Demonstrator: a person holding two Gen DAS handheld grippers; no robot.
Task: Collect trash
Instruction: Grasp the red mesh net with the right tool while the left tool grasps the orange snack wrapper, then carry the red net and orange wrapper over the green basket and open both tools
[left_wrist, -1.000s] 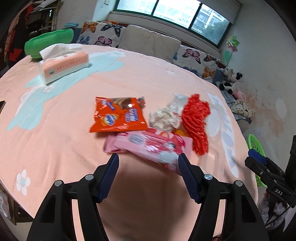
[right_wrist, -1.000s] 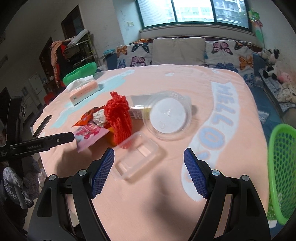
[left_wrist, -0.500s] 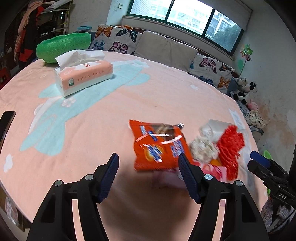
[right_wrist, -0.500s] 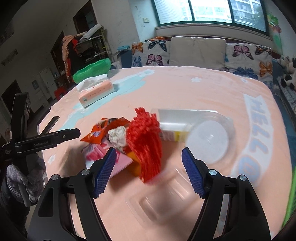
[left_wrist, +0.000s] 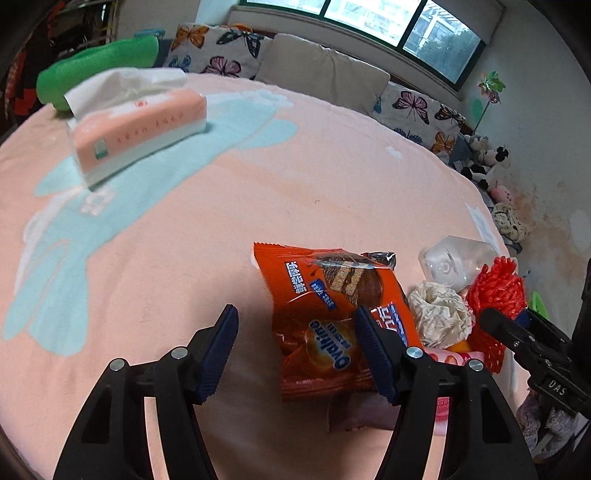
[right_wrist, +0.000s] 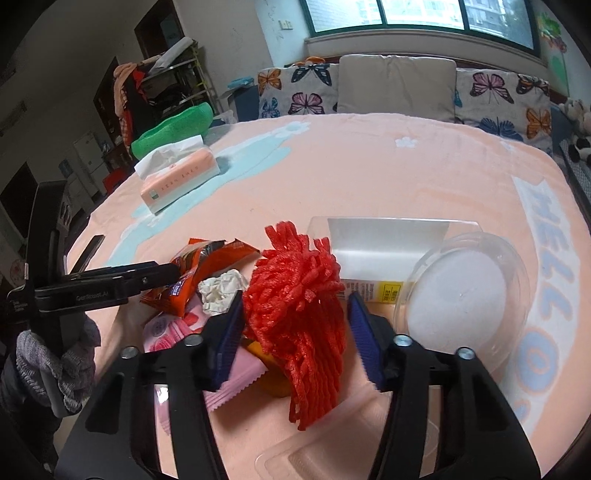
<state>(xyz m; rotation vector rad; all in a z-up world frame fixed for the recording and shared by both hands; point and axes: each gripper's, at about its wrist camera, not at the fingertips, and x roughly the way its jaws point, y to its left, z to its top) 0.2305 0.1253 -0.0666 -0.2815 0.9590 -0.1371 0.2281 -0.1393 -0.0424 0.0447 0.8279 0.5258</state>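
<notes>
L gripper (left_wrist: 293, 350) jaws apart, orange Ovaltine wrapper (left_wrist: 332, 321) lying betw. them, long axis running away from claw, touching neither pad. R gripper (right_wrist: 295, 343) jaws just closing, red foam net (right_wrist: 299, 314) betw. pads, contact unclear, strands hanging toward claw.

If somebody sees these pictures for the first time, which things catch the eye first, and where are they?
The bright red foam net stands out first, between the closing pads of the right gripper. Left of it lies the orange snack wrapper, partly between the fingers of the open left gripper. Farther back, a pink tissue box sits on the peach tablecloth.
</notes>
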